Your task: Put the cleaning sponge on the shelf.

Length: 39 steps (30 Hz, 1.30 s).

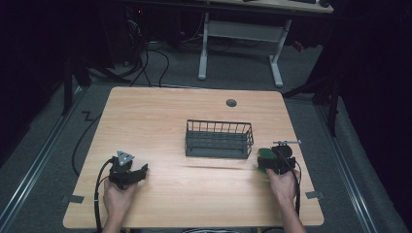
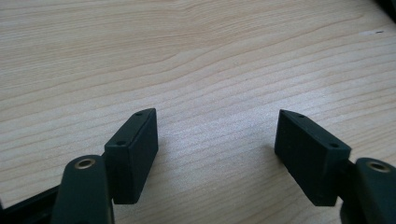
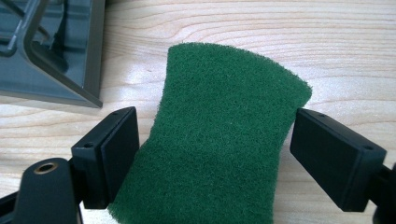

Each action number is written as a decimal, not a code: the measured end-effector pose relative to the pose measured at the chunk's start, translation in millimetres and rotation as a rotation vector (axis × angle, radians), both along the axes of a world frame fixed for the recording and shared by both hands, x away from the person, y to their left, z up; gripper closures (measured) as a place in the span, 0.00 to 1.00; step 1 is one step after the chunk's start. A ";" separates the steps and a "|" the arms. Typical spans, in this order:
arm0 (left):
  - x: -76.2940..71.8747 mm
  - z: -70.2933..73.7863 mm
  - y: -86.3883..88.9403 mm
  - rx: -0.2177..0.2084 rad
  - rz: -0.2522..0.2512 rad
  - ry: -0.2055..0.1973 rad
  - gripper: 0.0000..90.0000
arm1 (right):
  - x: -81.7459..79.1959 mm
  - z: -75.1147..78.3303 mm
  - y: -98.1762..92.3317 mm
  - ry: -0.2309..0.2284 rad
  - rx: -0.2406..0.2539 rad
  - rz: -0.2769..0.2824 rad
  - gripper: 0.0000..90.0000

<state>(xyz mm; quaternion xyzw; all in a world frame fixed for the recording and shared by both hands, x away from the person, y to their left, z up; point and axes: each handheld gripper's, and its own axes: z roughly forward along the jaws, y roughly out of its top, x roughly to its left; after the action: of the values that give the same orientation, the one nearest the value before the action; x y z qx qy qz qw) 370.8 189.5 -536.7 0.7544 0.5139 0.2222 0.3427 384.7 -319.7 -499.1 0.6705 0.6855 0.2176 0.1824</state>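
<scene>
A green scouring pad (image 3: 224, 140) lies between the jaws of my right gripper (image 3: 215, 154), which is shut on it; both jaws press its sides and the pad bows upward. In the high view the pad (image 1: 264, 155) and right gripper (image 1: 270, 163) sit at the table's right side, just right of a dark wire basket (image 1: 218, 138). A corner of the basket (image 3: 51, 70) is close on the left in the right gripper view. My left gripper (image 1: 138, 171) rests near the table's front left. It stands open (image 2: 217, 149) over bare wood with nothing between its jaws.
The wooden table (image 1: 160, 121) has a round cable hole (image 1: 231, 103) near its far edge. Beyond it stands a white desk frame (image 1: 240, 43) with cables on the grey floor. A person's hands enter from the bottom edge.
</scene>
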 end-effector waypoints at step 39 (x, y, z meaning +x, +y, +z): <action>0.5 0.1 -0.2 0.002 -0.004 0.001 0.34 | -3.1 61.4 -31.1 -0.119 -0.018 0.315 0.36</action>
<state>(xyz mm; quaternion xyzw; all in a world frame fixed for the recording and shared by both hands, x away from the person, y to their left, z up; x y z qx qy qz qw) 371.2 189.3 -536.6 0.7559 0.5122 0.2215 0.3424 381.5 -350.8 -437.7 0.5389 0.7721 0.2766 0.1922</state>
